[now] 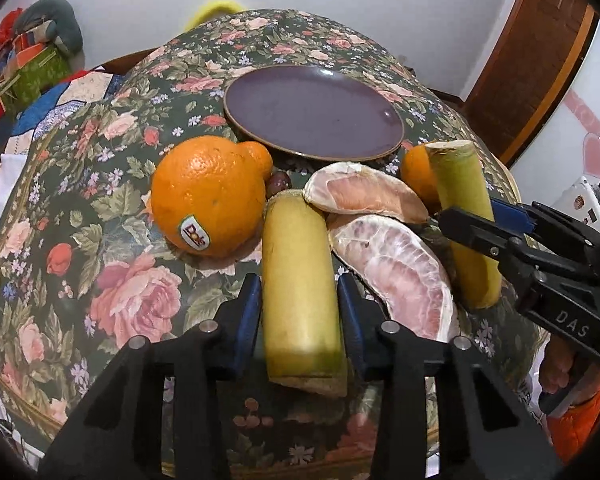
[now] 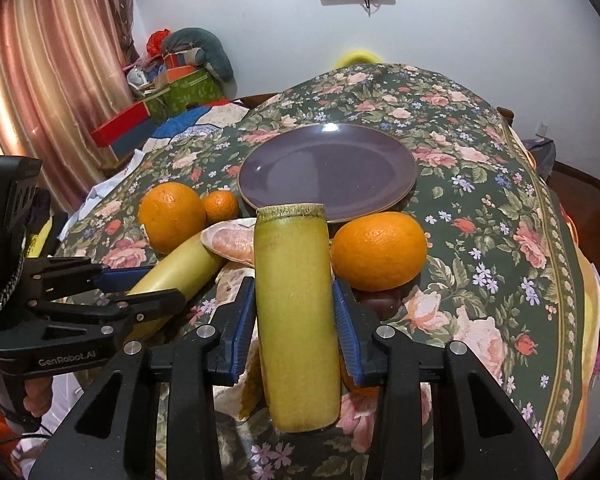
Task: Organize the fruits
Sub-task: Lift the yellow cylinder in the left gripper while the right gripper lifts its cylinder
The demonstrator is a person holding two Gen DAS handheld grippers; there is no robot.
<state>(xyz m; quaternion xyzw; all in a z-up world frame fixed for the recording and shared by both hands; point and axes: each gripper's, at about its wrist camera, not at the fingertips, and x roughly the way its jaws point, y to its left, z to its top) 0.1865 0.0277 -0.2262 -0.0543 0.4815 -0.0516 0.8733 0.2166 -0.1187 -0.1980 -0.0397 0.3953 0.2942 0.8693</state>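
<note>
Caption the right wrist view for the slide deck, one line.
Right hand-held gripper clamps a yellow-green cut cane stalk before an empty purple round plate; left hand-held gripper grips another stalk.

**Counting the Fruit and the Rest**

There are two yellow-green cane sticks, one (image 1: 300,284) and another (image 1: 464,220). There are two pink pomelo pieces, one (image 1: 364,194) and one (image 1: 400,272). There are three oranges: a big one with a sticker (image 1: 208,196), a small one (image 2: 220,206), and one more (image 2: 378,250). There is one purple plate (image 1: 312,114). There are two grippers, a left gripper (image 1: 298,300) and a right gripper (image 2: 294,300).
</note>
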